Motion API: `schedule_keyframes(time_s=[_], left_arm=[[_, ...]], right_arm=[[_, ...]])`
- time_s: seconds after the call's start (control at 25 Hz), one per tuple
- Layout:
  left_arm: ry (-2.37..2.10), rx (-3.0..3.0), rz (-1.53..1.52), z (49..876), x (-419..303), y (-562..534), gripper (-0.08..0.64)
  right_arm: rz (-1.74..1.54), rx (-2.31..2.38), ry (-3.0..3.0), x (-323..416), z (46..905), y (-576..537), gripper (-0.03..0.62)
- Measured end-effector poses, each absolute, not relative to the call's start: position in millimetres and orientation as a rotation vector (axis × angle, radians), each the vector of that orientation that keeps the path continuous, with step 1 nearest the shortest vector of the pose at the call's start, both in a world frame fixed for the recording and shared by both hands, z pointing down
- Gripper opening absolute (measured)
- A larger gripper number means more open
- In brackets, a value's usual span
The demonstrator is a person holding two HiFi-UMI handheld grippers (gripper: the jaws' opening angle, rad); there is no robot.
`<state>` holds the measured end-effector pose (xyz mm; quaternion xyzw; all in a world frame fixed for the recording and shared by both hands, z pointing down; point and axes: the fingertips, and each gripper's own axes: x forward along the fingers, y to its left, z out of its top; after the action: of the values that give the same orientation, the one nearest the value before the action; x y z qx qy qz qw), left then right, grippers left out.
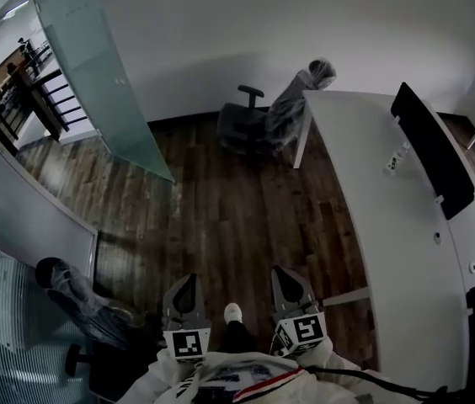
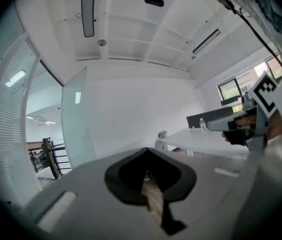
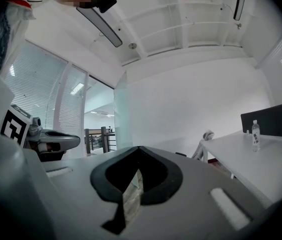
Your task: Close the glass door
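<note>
**A:** Biggest thing first: the door [image 1: 94,66], a tall frosted pane, stands upright and swung open into the room, upper left in the head view. Its lower edge runs out across the floor [image 1: 229,217].

**B:** And it's well apart from both grippers, ahead of them and off to the left. Beside it the opening shows a railing [image 1: 31,87] beyond.

**A:** The right side is all desk [image 1: 372,200], long and white, with a bottle [image 1: 396,160] on it. That looks clear of the route.

**B:** Chairs?

**A:** Two, both wrapped. The far chair [image 1: 263,120] sits at the desk's corner. The near chair [image 1: 86,305] is low on the left, just beside the person.

**B:** So that's the one to mind if the path swings left. Between the grippers and the pane it's only floor.

**A:** The left gripper [image 1: 184,283] has its jaws drawn together with just a sliver between them, and nothing is held.

**B:** The right gripper [image 1: 286,274] is the same, closed on nothing, and sits level beside its partner.

**A:** Which one's closer?

**B:** The left, by the look of it, since the door is on its side. Both gripper views put the pane left of centre, so the move probably needs to go forward and leftward to the free edge. No handle can be made out from here.
</note>
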<state>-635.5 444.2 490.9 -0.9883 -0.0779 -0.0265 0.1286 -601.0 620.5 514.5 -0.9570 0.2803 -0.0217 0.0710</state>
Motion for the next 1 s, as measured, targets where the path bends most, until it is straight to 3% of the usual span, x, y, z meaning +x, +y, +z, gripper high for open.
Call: schedule_keyframes(time_s=[1.0], left_arm=[[-0.297, -2.908, -0.131, 510.3, -443.7, 338.9, 0.000]], right_arm=[[-0.133, -2.955, 0.808, -420.2, 526.1, 526.5, 0.003]])
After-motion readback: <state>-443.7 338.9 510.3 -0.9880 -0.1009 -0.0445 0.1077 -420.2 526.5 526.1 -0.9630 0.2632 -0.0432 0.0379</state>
